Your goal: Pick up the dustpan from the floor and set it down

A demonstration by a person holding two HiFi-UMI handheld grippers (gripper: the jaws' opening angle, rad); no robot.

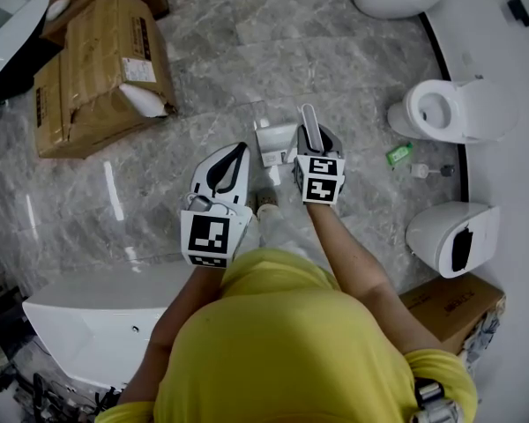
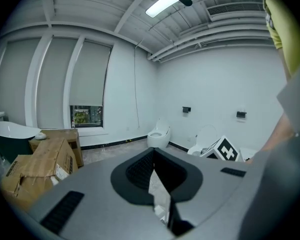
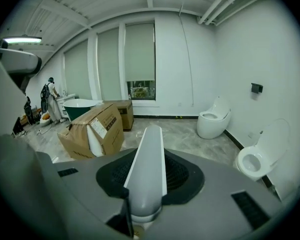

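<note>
My right gripper clamps the dustpan by its handle, pan at frame centre. Left gripper is closed on nothing. Boxes sit upper left, toilets right, tub lower left.

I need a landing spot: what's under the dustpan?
Only grey marble floor shows around the dustpan, whose handle the right gripper holds. The patch directly beneath is covered by the pan, and whether it touches the floor cannot be told.

Bright, evenly lit; fisheye-warped edges
</note>
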